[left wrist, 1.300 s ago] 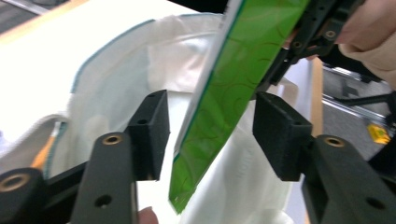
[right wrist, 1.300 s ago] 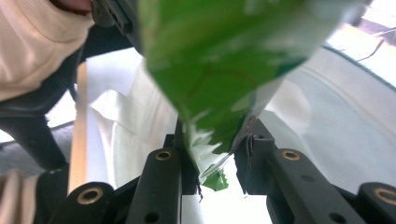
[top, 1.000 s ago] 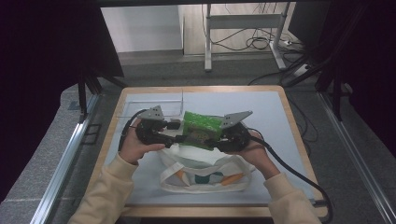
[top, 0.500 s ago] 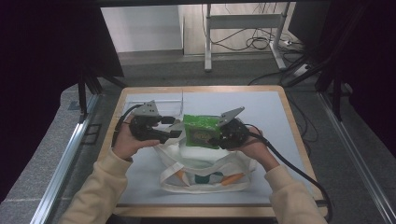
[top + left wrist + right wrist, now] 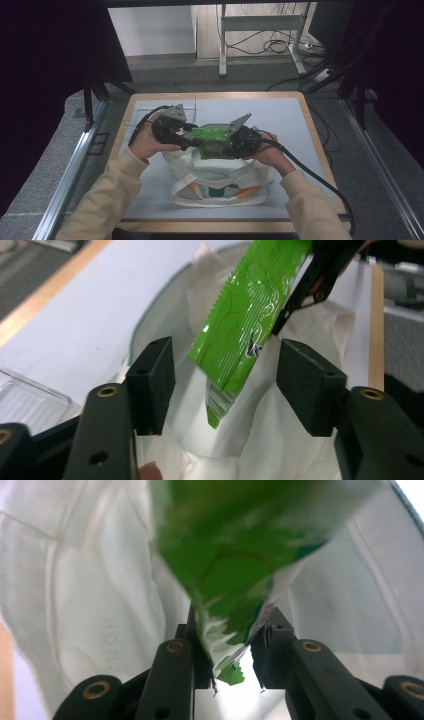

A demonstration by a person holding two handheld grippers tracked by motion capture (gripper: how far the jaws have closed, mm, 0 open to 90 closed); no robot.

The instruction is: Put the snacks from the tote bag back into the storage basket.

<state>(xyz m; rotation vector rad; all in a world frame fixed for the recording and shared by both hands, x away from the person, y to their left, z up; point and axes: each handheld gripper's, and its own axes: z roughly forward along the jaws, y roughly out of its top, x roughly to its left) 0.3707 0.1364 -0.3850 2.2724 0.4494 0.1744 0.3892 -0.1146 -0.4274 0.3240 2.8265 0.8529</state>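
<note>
A bright green snack packet [image 5: 212,141] hangs over the open mouth of a white cloth tote bag [image 5: 220,182] on the table. My right gripper [image 5: 229,146] is shut on it; in the right gripper view its jaws [image 5: 227,650] pinch the packet's [image 5: 240,545] crimped edge above the bag [image 5: 90,580]. My left gripper [image 5: 192,142] sits just left of the packet and is open. In the left gripper view its pads [image 5: 152,382] stand wide apart with the packet's [image 5: 250,320] lower end dangling beyond them, untouched. The right gripper [image 5: 310,285] grips the packet's top there.
The table has a pale mat and a wooden rim [image 5: 310,125]. A clear plastic tray [image 5: 30,395] lies near the left gripper. Cables trail from both grippers toward the front edge. Metal rails and a stand's legs lie beyond the table.
My left hand has lifted from the bag's rim, swung out to the left, and come back toward the packet's left edge. The right gripper has kept hold of the packet, almost still.
</note>
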